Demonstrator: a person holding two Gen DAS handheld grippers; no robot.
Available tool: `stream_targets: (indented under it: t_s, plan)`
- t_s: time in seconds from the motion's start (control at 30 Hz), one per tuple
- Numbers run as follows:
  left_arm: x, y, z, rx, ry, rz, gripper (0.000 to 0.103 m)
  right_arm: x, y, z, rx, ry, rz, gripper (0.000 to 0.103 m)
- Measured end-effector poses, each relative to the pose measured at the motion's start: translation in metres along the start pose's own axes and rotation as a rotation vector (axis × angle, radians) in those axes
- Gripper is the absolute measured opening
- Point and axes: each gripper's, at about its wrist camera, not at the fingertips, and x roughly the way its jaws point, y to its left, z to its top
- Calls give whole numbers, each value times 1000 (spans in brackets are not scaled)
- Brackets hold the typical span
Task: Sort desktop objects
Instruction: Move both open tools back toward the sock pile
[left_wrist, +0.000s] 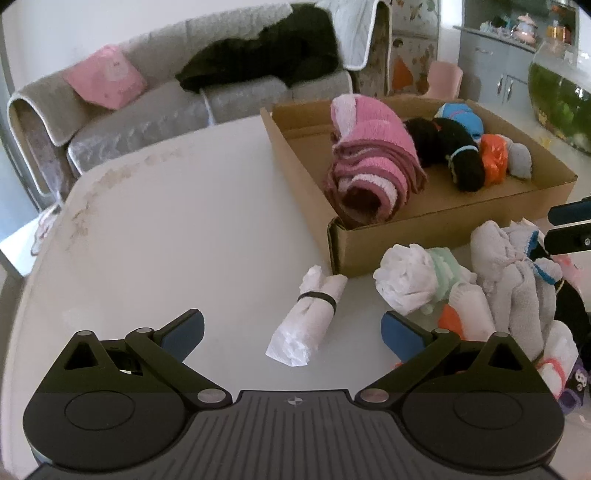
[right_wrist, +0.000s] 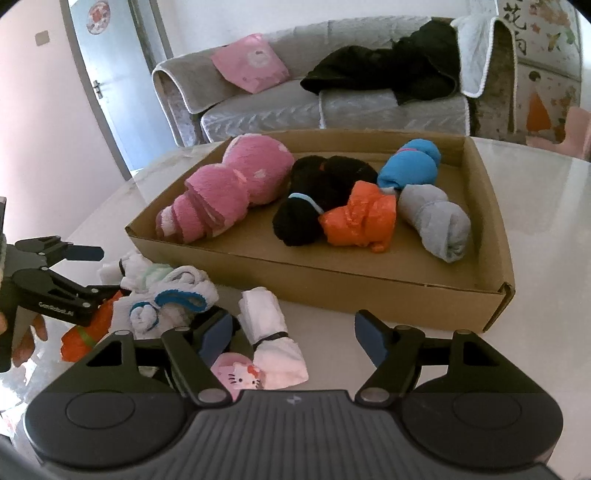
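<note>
1. In the left wrist view, the left gripper (left_wrist: 291, 334) hangs low over the white table (left_wrist: 166, 240) with its blue-padded fingers (left_wrist: 184, 332) spread wide apart, holding nothing.
2. A white plastic-bag roll (left_wrist: 306, 317) bound by a black band lies on the table between those fingers, a little beyond the tips and nearer the right finger; it touches neither pad.
3. To the right of the roll sits a heap of unsorted items: a crumpled white bag (left_wrist: 402, 280), pale grey rolled socks (left_wrist: 517, 273) and an orange piece (left_wrist: 452, 321) right behind the right pad.
4. Farther off and to the right stands the cardboard tray (left_wrist: 399, 229), holding a pink striped towel roll (left_wrist: 369, 162), a black roll (left_wrist: 450, 155), an orange bag (left_wrist: 493, 158), a blue bundle (left_wrist: 463, 118) and a grey bundle (left_wrist: 521, 158).
5. In the right wrist view, the right gripper (right_wrist: 293, 336) also has its fingers wide apart and empty, close before the near wall of the tray.
6. A white rolled cloth (right_wrist: 269, 328) with a dark band lies between its fingers, just beside the left pad; a pink cartoon-cat item (right_wrist: 238, 371) sits near the gripper body.
7. At the far left of that view the left gripper appears, open, over the heap.
</note>
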Motion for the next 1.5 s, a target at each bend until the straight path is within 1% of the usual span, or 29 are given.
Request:
stream_targets:
  t_s: [0.03, 0.1, 0.3, 0.47, 0.6, 0.67, 0.73, 0.9, 1.0, 1.27, 1.5]
  plan:
    - [1, 0, 2, -2, 18, 0, 103, 1, 0, 0, 3, 4, -2, 72]
    - [2, -2, 5, 5, 29, 8, 103, 2, 1, 1, -2, 4, -5, 73]
    - [1, -5, 3, 21, 11, 10, 103, 3, 3, 2, -17, 9, -11, 73]
    - [3, 0, 4, -4, 14, -9, 103, 4, 1, 4, -1, 15, -21, 73]
    - [3, 0, 3, 0, 6, -25, 103, 6, 1, 3, -8, 27, -20, 72]
    - [4, 2, 3, -14, 8, -38, 103, 6, 2, 3, -15, 29, -22, 72]
    - [4, 2, 2, -16, 6, -50, 103, 7, 1, 4, -12, 39, -15, 69]
    - [4, -1, 2, -1, -2, -42, 103, 11, -2, 7, 6, 59, 0, 66]
    - [5, 1, 3, -8, -2, -47, 103, 14, -1, 7, -1, 75, 3, 64]
    - [5, 0, 1, -15, -8, -49, 103, 16, 4, 7, -49, 93, -7, 64]
    - [5, 7, -1, -38, -6, -51, 103, 16, 2, 8, -48, 93, -3, 66]
